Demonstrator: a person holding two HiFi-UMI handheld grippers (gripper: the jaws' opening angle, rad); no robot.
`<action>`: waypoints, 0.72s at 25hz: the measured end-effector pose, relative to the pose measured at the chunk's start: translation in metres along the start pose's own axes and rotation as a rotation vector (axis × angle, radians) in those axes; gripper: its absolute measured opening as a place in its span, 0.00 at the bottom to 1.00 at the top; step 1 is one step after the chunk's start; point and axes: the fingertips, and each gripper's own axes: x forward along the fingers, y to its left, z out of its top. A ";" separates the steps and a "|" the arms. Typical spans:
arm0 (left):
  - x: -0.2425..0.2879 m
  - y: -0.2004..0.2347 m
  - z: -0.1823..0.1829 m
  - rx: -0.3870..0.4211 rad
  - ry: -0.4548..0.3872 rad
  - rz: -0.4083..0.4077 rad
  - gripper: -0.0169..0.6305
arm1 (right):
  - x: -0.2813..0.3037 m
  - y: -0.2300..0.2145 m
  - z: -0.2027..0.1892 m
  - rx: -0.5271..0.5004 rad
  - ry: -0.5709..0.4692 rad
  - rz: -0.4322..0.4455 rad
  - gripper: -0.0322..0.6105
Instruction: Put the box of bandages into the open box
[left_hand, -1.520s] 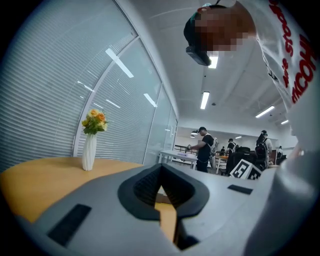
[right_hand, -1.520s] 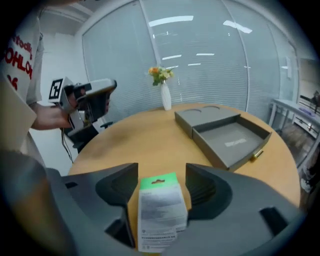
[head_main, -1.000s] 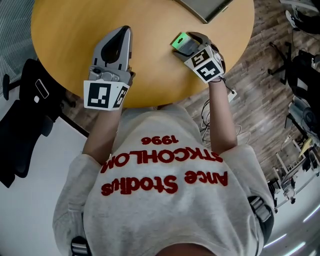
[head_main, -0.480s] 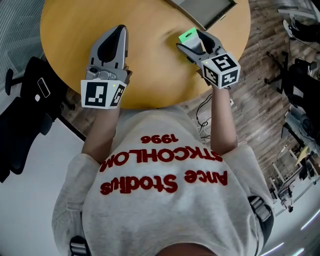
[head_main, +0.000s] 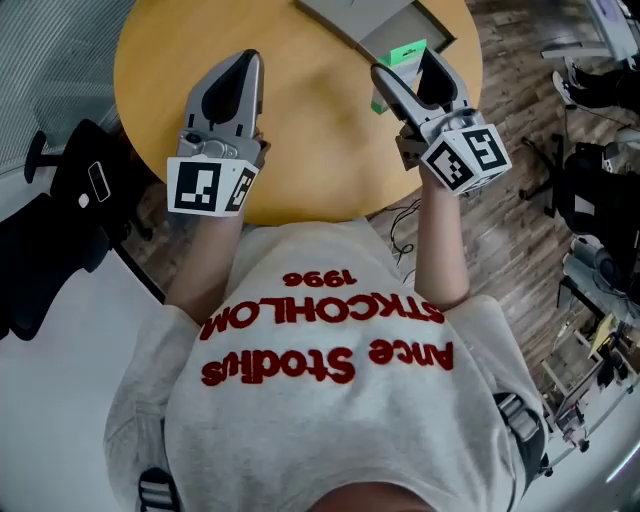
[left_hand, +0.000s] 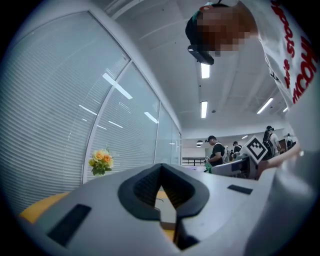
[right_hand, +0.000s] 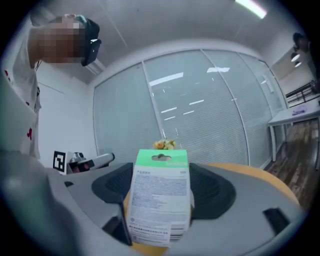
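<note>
Carrying bandage box (head_main: 401, 57) closer to open box (head_main: 350, 13).

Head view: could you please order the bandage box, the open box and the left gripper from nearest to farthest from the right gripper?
Measured from the right gripper:
1. The bandage box, clamped between its jaws.
2. The open box, just ahead at the far edge of the table.
3. The left gripper, across the table on the person's left.

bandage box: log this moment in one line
right tongs: shut on green-topped white bandage box | near open grey box, not yet inside | left tongs: shut, empty
</note>
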 end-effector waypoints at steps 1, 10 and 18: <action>-0.002 0.000 0.006 0.006 -0.010 0.000 0.03 | -0.002 0.004 0.012 0.002 -0.038 -0.004 0.61; -0.016 0.006 0.044 0.055 -0.078 0.015 0.03 | -0.017 0.038 0.073 -0.173 -0.182 -0.068 0.61; -0.018 0.009 0.046 0.052 -0.091 -0.006 0.03 | -0.021 0.056 0.081 -0.217 -0.204 -0.083 0.61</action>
